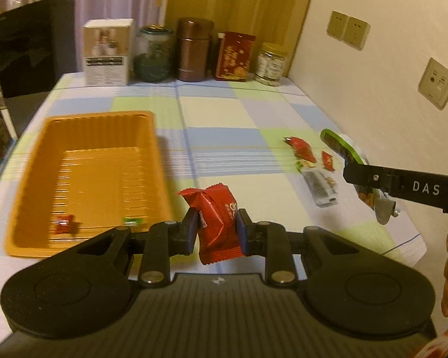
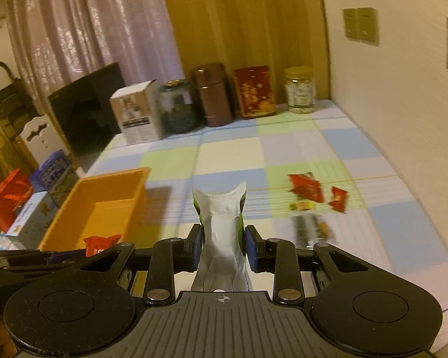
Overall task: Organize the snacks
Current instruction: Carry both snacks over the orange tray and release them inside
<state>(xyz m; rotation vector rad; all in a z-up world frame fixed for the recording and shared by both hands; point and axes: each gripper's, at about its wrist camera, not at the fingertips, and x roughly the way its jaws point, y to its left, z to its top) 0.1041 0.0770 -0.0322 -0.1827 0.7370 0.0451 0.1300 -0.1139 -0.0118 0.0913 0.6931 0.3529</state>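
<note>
My left gripper (image 1: 216,228) is shut on a red snack packet (image 1: 215,220) and holds it above the table, just right of the orange tray (image 1: 38,179). The tray holds a small red candy (image 1: 64,223) and a green candy (image 1: 133,221). My right gripper (image 2: 222,246) is shut on a white-and-green snack pouch (image 2: 222,232); the pouch also shows in the left wrist view (image 1: 340,144). Loose snacks lie on the checked cloth at the right: a red packet (image 2: 307,189), a small red candy (image 2: 339,198), a yellow-green candy (image 2: 303,205) and a dark bar (image 2: 309,228).
Along the back edge stand a white box (image 1: 107,52), a glass jar (image 1: 152,55), a brown canister (image 1: 194,49), a red box (image 1: 234,56) and a small jar (image 1: 271,64). The wall runs along the right. Boxes and a red bag (image 2: 6,200) sit off the table's left.
</note>
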